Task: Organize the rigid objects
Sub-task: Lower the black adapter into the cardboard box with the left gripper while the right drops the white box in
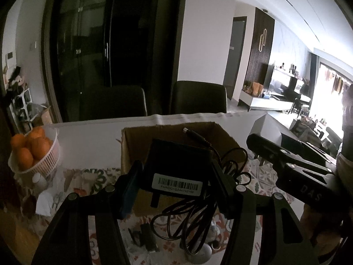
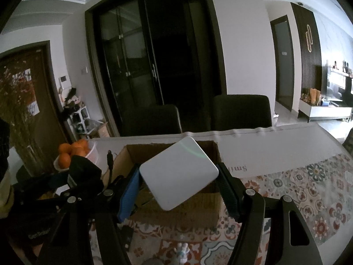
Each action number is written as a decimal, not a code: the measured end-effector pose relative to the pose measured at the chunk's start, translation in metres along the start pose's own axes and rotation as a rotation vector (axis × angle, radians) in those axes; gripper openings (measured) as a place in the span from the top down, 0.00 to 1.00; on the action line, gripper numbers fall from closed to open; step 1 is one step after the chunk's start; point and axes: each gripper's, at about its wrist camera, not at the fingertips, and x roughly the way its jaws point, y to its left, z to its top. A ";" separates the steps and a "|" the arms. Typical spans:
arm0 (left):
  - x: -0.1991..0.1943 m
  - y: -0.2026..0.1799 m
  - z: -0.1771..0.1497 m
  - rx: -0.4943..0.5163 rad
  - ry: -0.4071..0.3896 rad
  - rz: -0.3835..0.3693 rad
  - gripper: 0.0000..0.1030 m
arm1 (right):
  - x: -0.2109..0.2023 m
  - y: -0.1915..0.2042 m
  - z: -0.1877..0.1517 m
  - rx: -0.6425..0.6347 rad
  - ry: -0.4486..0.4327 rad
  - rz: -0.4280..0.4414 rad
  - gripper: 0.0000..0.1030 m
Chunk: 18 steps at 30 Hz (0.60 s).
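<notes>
The left gripper point(image 1: 174, 190) clamps a black power adapter point(image 1: 178, 167) between its pads, barcode label toward the camera, long axis running toward 12 o'clock, its cable point(image 1: 189, 223) drooping in loops toward 6. The right gripper point(image 2: 178, 187) pinches a white flat box point(image 2: 178, 172), tilted with one corner toward 12. Both hang over the near edge of the open cardboard box point(image 2: 205, 212); a basket of oranges point(image 1: 33, 152) sits at 9 o'clock.
</notes>
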 end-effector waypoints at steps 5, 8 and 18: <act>0.013 0.000 0.013 0.014 0.006 0.012 0.43 | 0.016 -0.008 0.015 0.010 0.020 0.002 0.35; 0.022 0.000 0.021 0.017 0.011 0.019 0.43 | 0.029 -0.012 0.023 0.012 0.041 0.000 0.35; 0.062 0.010 0.034 0.000 0.062 0.033 0.43 | 0.074 -0.020 0.032 -0.005 0.117 0.004 0.35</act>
